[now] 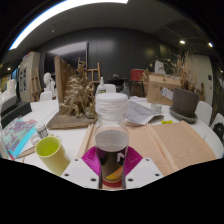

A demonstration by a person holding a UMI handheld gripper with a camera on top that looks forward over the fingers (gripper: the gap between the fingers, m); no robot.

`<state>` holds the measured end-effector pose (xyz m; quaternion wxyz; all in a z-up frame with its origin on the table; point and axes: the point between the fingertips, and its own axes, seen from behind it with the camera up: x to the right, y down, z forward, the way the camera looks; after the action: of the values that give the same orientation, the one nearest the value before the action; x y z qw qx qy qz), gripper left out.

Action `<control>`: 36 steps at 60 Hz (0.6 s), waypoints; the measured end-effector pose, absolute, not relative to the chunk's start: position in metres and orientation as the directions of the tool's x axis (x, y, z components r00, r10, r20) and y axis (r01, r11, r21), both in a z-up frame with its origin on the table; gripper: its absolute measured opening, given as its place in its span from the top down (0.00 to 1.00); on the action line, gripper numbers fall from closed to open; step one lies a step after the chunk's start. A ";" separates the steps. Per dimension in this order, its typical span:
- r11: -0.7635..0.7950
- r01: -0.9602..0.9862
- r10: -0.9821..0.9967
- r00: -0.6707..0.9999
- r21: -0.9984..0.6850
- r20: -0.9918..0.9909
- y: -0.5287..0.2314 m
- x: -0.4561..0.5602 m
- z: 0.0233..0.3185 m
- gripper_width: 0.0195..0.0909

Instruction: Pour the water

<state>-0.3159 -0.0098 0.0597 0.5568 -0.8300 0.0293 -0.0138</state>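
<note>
Water sits dark in the bottom of a clear bottle (111, 135) with a white cap. The bottle stands straight up between the two fingers of the gripper (111, 160), and the pink pads (93, 158) press on both its sides, so I think it is held tight and upright to stop spills. A yellow-green cup (50, 152) waits close by on the white table (60, 132). Papers (142, 113) and a model wooden house (76, 100) crowd the far side, so the open room is near the cup.
</note>
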 end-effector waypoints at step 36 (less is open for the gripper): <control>-0.495 -0.076 -0.148 0.989 -0.866 -0.002 -0.088 -0.308 0.091 0.08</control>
<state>-0.3082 -0.0876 0.0906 0.4984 -0.8638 0.0647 -0.0364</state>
